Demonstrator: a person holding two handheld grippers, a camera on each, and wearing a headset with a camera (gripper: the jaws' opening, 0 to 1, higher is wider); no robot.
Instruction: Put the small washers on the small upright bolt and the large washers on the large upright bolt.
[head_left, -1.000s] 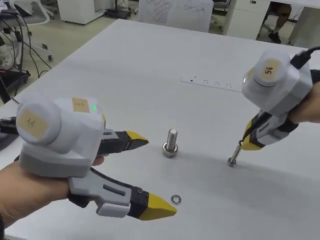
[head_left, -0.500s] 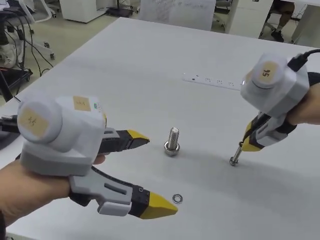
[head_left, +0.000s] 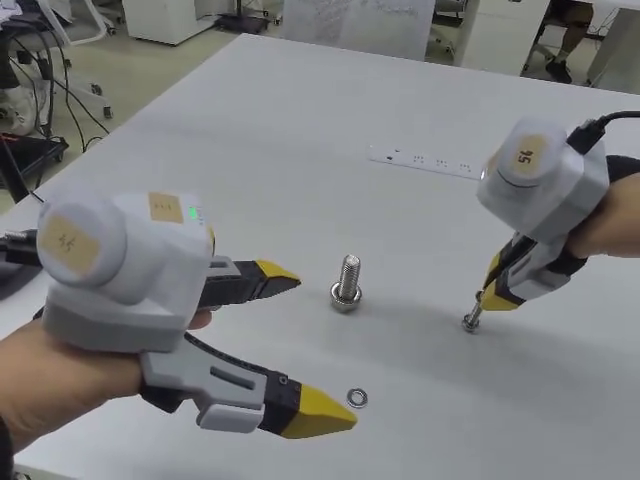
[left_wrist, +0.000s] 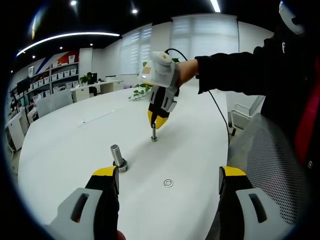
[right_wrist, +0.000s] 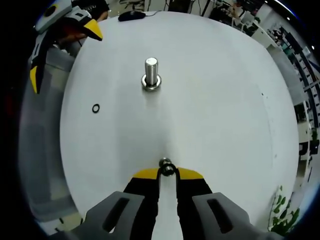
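My left gripper (head_left: 320, 350) hangs low over the near side of the white table (head_left: 250, 120), jaws spread wide and holding nothing. A loose washer (head_left: 357, 399) lies flat just beside its lower yellow tip; in the left gripper view that washer (left_wrist: 168, 183) sits on bare table between the two jaws.

The large bolt (head_left: 346, 283) stands upright ahead of the upper tip, apart from it, with a ring around its base. There is open tabletop all around it.

To the right, well apart from the large bolt, the small bolt (head_left: 470, 318) stands slightly tilted. My right gripper (head_left: 490, 300) comes down on it from above, jaws drawn narrow and pinching its top (right_wrist: 166, 165). I cannot tell whether a washer is in there too.

A white power strip (head_left: 425, 162) lies farther back, with clear table between. In the left gripper view the table's curved edge runs beside a mesh chair (left_wrist: 270, 165).
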